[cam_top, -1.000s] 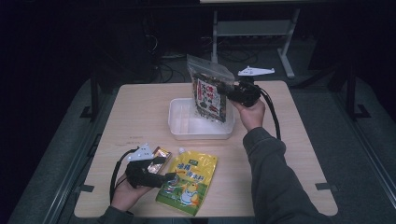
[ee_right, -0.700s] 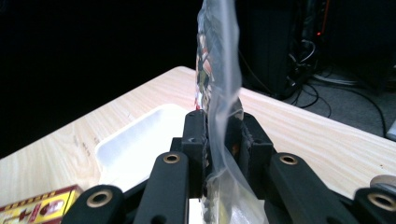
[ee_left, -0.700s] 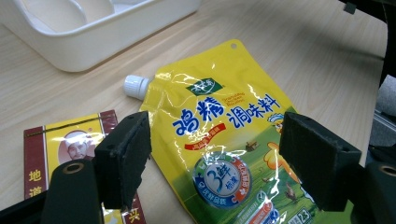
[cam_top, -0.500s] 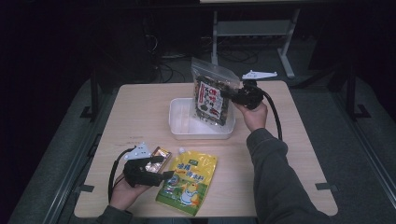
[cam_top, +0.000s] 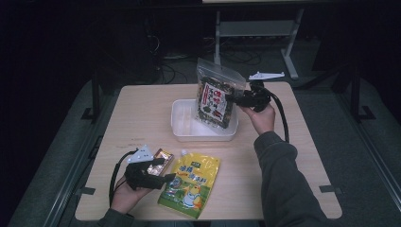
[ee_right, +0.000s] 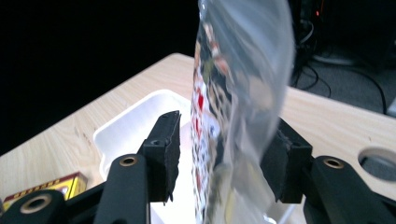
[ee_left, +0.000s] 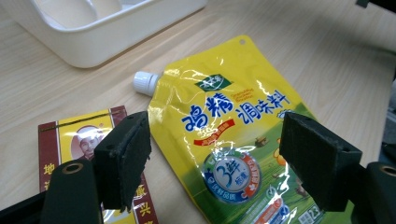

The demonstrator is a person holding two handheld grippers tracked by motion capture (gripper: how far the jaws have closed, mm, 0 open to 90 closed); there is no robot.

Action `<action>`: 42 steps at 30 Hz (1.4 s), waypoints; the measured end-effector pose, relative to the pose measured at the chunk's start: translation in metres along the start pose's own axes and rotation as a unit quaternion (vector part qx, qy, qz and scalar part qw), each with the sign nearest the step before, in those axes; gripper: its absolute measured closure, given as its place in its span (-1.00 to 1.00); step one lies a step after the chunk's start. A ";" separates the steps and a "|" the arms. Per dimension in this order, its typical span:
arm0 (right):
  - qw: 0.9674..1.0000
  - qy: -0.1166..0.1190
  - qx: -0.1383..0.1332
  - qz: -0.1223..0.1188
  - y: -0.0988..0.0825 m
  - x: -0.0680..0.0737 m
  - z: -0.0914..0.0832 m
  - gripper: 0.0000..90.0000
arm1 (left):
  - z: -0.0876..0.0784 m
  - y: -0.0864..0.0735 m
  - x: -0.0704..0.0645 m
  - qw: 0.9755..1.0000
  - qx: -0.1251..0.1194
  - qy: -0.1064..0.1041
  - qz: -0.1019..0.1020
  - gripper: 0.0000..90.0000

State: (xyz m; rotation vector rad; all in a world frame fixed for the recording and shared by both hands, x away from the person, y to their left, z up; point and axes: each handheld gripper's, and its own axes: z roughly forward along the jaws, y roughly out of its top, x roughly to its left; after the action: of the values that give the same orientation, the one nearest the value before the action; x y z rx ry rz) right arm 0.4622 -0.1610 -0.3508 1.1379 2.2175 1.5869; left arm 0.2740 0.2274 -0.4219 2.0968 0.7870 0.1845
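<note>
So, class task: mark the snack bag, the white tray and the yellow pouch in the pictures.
snack bag (cam_top: pixel 216 101), high view, on its printed label.
white tray (cam_top: pixel 182 120), high view, on its bare left floor.
yellow pouch (ee_left: pixel 233 121), left gripper view, on its printed front.

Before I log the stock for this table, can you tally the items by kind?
Pouches: 2, the clear snack bag and the yellow spouted pouch
Small boxes: 1, the red-and-gold packet
Containers: 1, the white tray
Total: 4
</note>
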 end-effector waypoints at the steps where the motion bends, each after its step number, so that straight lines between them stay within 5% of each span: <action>1: 1.000 -0.003 0.003 0.003 -0.001 0.000 -0.002 0.03 | 0.000 0.000 -0.001 1.000 0.001 0.001 0.001 -0.46; 19: 0.999 0.022 0.038 0.030 -0.019 0.004 -0.032 -0.20 | 0.005 0.001 -0.002 1.000 0.005 -0.002 0.005 -0.52; 42: 0.995 0.044 0.083 0.022 -0.049 0.038 -0.059 -0.31 | 0.002 0.000 -0.001 1.000 -0.003 0.000 0.007 -0.53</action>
State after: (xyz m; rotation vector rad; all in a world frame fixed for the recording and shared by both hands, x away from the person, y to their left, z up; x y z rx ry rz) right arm 0.3808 -0.1848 -0.3586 1.1901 2.4371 1.5205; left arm 0.2733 0.2254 -0.4232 2.0975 0.7707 0.1956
